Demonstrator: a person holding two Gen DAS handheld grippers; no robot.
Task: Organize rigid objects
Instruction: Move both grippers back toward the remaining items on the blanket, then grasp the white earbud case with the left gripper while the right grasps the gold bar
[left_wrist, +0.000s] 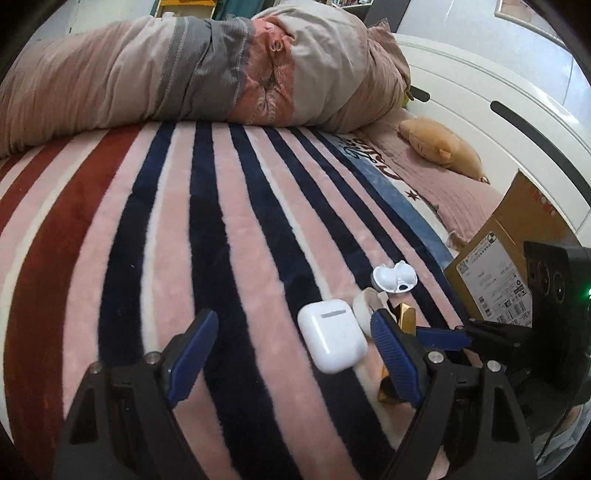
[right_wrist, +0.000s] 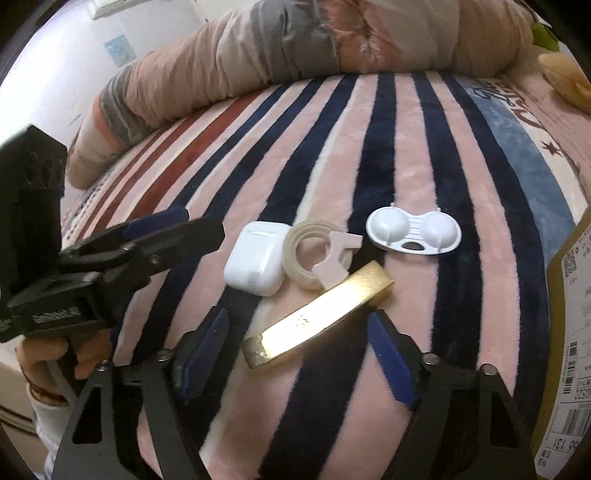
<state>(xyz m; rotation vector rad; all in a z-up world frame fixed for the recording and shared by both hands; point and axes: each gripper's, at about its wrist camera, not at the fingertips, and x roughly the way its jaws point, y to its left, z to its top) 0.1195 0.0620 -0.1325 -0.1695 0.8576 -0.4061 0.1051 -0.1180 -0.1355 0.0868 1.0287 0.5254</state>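
Four small objects lie close together on a striped blanket (right_wrist: 406, 147). A white earbud case (right_wrist: 256, 256) is leftmost, also in the left wrist view (left_wrist: 332, 338). Beside it lies a tape roll with a pink dispenser (right_wrist: 319, 258). A white contact lens case (right_wrist: 413, 230) lies further right and also shows in the left wrist view (left_wrist: 393, 278). A gold bar-shaped box (right_wrist: 321, 317) lies nearest. My right gripper (right_wrist: 299, 350) is open, its fingers either side of the gold box's near end. My left gripper (left_wrist: 291, 350) is open just left of the earbud case.
A cardboard box (left_wrist: 495, 266) with shipping labels stands at the blanket's right edge. A rolled quilt (left_wrist: 203, 70) lies across the far side. A yellow plush toy (left_wrist: 443, 147) lies by the white headboard (left_wrist: 498, 92).
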